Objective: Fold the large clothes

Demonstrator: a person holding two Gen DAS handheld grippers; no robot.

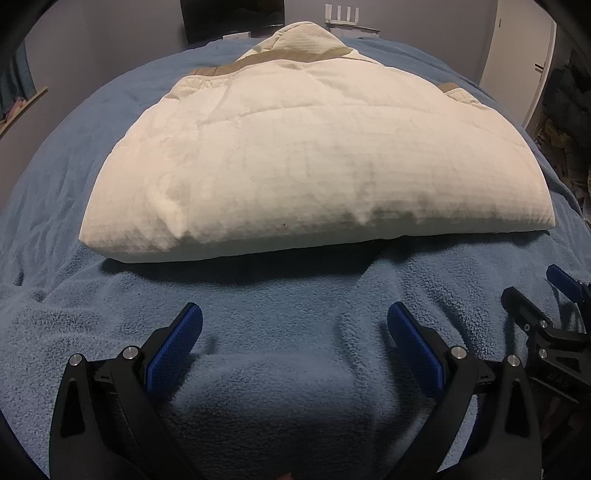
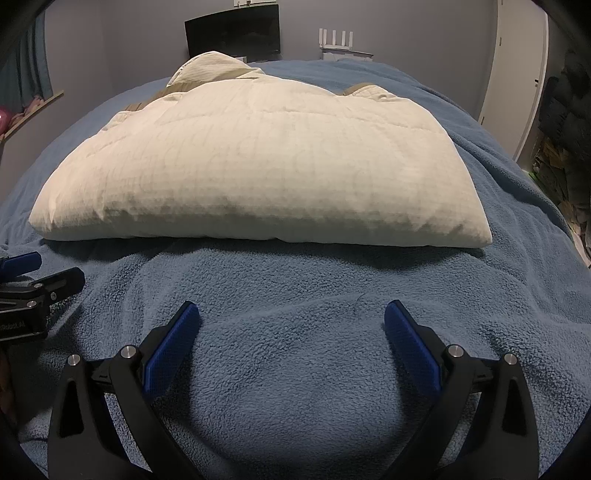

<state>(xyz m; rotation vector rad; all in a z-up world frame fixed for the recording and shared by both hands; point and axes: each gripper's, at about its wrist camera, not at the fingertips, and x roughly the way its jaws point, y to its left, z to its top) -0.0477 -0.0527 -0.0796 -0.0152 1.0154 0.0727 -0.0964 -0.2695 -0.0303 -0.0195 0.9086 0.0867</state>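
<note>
A cream quilted jacket with tan trim lies folded into a thick bundle on the blue fleece blanket, its collar at the far end. My left gripper stands open just short of the bundle's near edge, nothing between its blue pads. The same jacket fills the middle of the right wrist view, and my right gripper is open over bare blanket, a little back from the fold. Each gripper shows at the other view's edge: the right gripper and the left gripper.
A dark screen and a white router stand against the far wall. A white door is at right, with dark clutter beside it. A wooden ledge sits at left.
</note>
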